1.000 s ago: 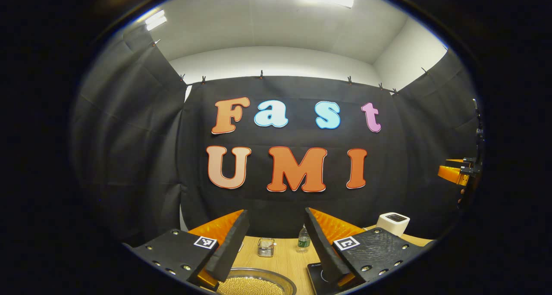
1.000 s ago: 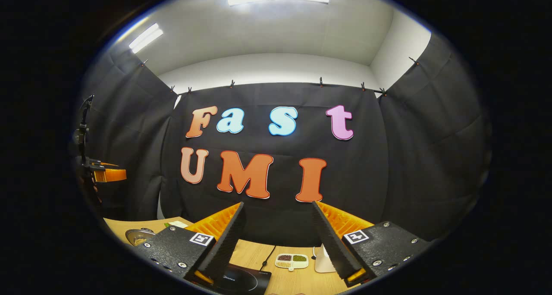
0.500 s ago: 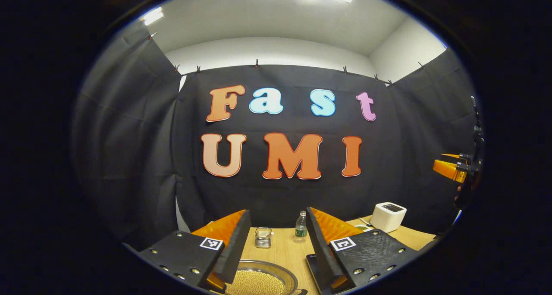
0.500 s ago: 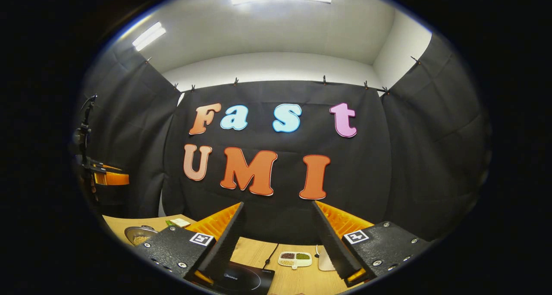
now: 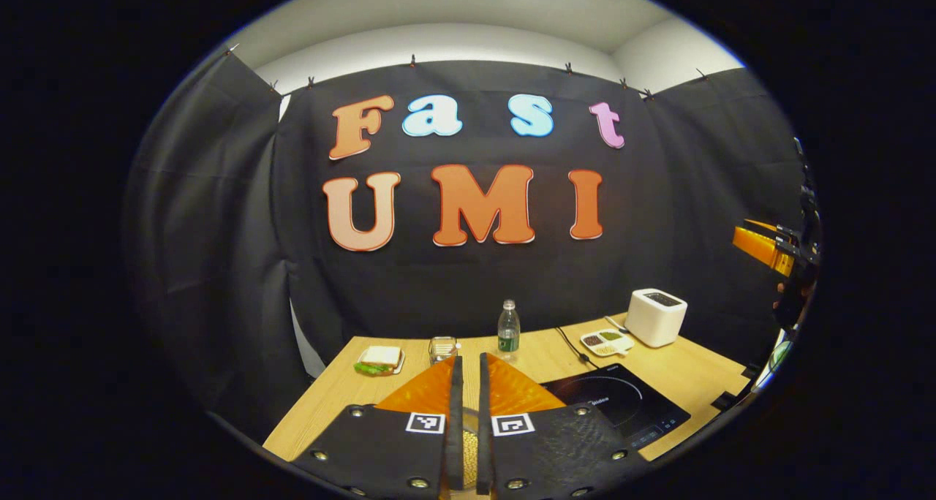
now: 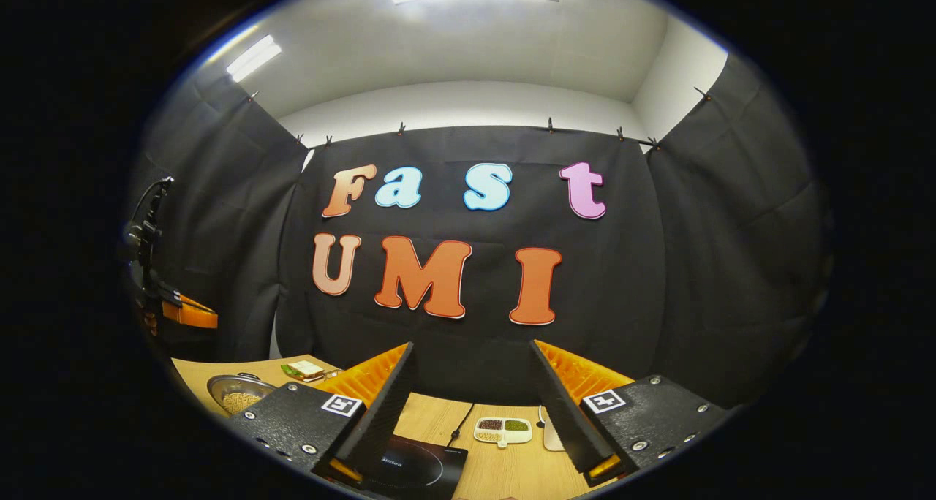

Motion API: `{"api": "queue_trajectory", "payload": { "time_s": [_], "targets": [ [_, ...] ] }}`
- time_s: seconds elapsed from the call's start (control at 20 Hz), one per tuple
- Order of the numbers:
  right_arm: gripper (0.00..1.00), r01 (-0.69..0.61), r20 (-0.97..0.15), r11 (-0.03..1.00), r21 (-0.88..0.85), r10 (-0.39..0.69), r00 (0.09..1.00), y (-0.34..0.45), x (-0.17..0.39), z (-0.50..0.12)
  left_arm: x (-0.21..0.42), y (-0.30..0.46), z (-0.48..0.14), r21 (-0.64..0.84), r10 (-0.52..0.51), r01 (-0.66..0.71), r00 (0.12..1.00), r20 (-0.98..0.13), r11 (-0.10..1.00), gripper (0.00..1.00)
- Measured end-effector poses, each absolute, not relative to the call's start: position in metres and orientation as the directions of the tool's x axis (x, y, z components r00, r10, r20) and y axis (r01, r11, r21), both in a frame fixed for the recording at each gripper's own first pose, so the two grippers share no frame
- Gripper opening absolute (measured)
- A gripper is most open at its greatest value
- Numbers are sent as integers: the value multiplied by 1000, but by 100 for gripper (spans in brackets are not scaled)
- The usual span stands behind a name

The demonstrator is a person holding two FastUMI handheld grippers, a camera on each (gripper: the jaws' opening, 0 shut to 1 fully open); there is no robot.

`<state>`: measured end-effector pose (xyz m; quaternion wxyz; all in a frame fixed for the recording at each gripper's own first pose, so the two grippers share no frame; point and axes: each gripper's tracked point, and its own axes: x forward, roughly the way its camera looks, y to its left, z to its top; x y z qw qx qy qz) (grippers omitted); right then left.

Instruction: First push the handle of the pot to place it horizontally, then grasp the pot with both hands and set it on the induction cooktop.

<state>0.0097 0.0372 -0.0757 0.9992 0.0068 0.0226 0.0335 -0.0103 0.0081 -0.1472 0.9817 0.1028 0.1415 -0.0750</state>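
Pot of yellowish grains waiting left of the black glass induction cooktop [image 6: 409,467].

Round steel pot [image 6: 238,394], grain-laden, looks heavy and slick; I'd grip opposite rim edges. Its handle isn't visible. Left gripper [image 5: 466,427] has closed to a narrow slit since a moment ago, tipping down; whether it pinches anything I cannot tell. Right gripper [image 6: 475,412] stays wide, empty, above the cooktop.

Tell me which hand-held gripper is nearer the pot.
Left. Its hand-held gripper sits directly over the pot, fingers nearly closed; the right hand-held gripper hovers open above the cooktop, beside the pot.
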Motion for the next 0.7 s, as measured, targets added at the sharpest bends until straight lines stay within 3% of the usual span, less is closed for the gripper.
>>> {"api": "queue_trajectory", "payload": {
  "time_s": [0.35, 0.4, 0.6, 0.7],
  "targets": [
    [94, -67, -64, 998, 15, 68, 996, 35, 8, -101, -36, 29, -229, 200, -88, 222, 848, -523, 954, 6],
    [99, -70, -64, 997, 14, 70, 995, 36, 8, -103, -41, 32, -238, 194, -87, 228, 830, -552, 954, 6],
    [99, -90, -59, 996, -13, 89, 994, 45, 8, -113, -64, 41, -271, 167, -86, 253, 754, -652, 953, 6],
    [94, -95, -58, 995, -19, 94, 994, 51, 9, -116, -77, 43, -288, 151, -81, 258, 709, -701, 954, 6]
  ]
}}
